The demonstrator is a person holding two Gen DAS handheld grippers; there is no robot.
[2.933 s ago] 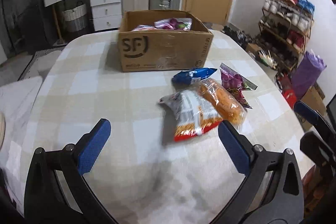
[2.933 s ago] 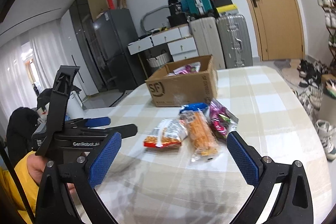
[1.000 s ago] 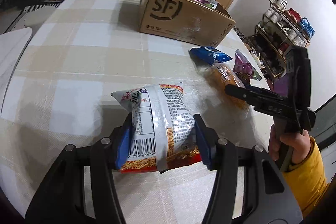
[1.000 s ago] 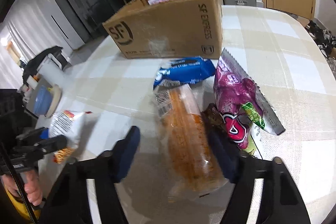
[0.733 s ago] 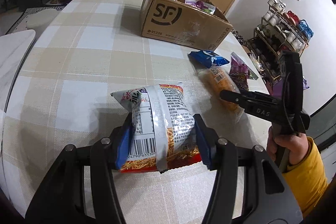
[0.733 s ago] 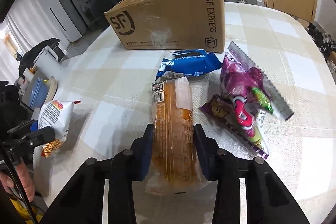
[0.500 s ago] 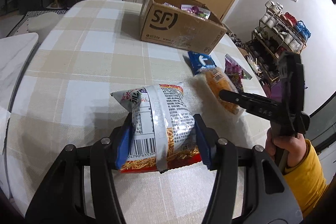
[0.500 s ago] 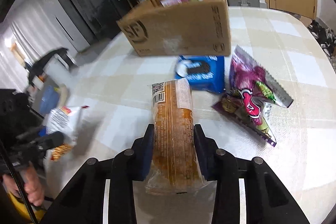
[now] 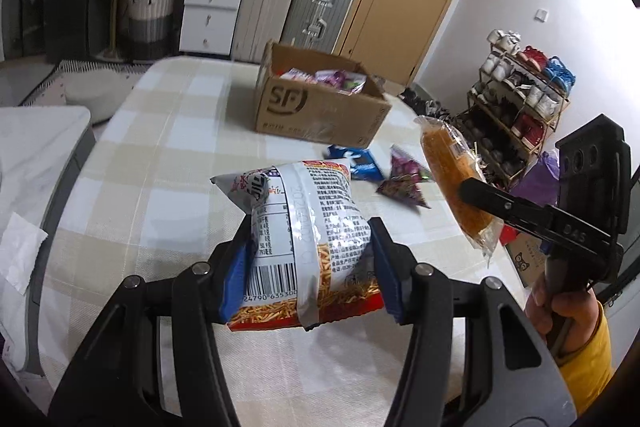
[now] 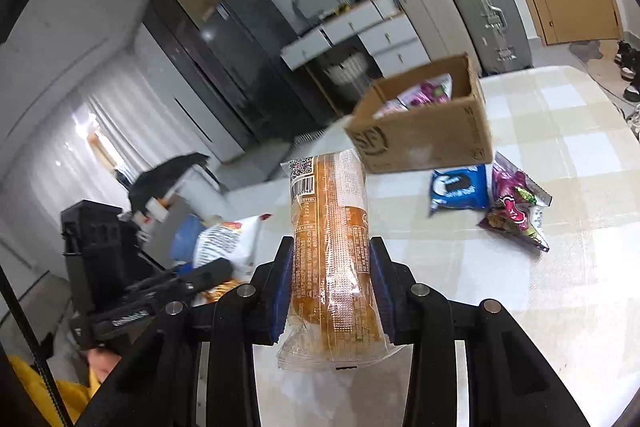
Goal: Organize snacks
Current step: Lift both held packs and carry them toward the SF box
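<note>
The left gripper (image 9: 308, 263) clamps a crinkled white-and-red foil bag of snack sticks (image 9: 304, 227) (barcode side up), lifted clear of the checked beige worktop (image 9: 160, 163). The right gripper (image 10: 330, 291) pinches a long clear-wrapped orange bread roll (image 10: 334, 259) that stands up between its blue pads. Farther off, a blue cookie packet (image 10: 460, 189) and purple candy bags (image 10: 516, 207) lie just before the open brown cardboard box (image 10: 424, 143), which holds more packets.
</note>
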